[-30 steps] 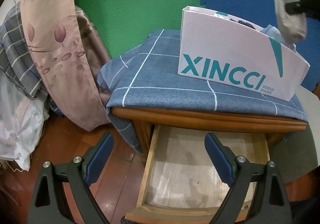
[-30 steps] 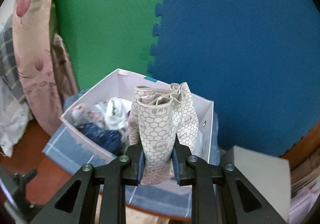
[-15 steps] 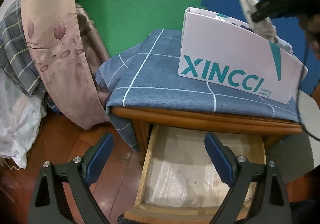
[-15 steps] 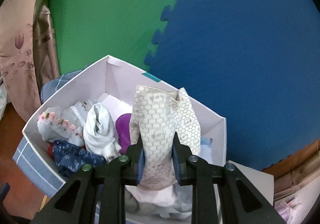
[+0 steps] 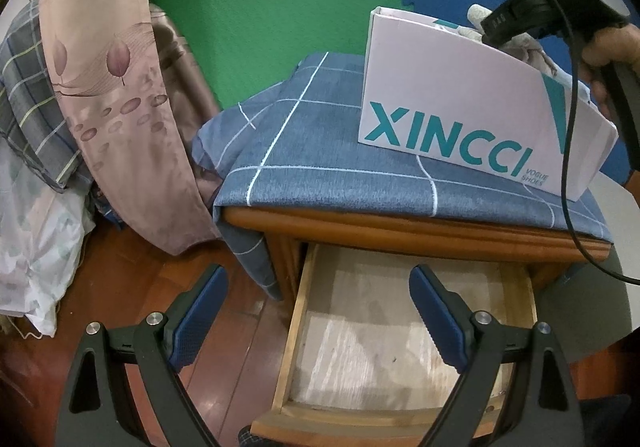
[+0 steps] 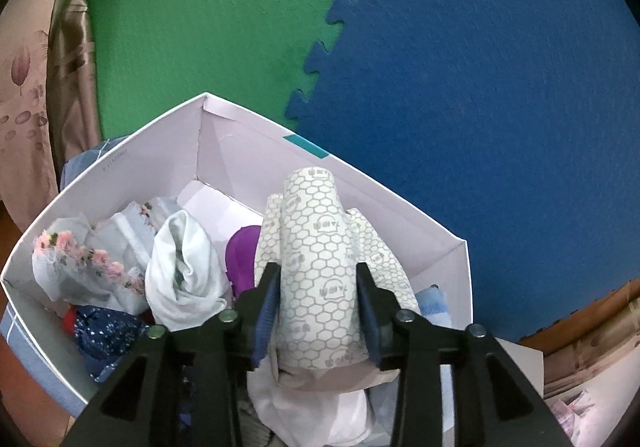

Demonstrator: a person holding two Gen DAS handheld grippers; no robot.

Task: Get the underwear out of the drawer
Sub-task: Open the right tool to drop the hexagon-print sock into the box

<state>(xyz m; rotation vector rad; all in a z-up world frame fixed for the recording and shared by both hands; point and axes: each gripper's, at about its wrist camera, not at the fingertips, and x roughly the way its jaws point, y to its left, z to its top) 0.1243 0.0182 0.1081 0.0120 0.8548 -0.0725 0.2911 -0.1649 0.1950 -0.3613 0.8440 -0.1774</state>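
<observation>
Looking along the right gripper (image 6: 316, 311), we find the rolled underwear (image 6: 316, 271) standing between its jaws, its long axis running away from the camera and up toward the far wall of the white shoe box (image 6: 120, 171). The jaws have just been opening; the blue pads now stand just off the roll's sides, no longer pinching it. Its lower end sits on the pale garments heaped at the box's near end. The fabric is cream with a grey honeycomb print. Other folded pieces, floral, white, purple and navy, fill the left half; bare cardboard shows at the far corner. We note the left gripper (image 5: 316, 319) with jaws wide and holding nothing, above the open wooden drawer (image 5: 296, 327), whose pale liner lies bare. The box stands on a blue checked cloth (image 5: 320, 151).
</observation>
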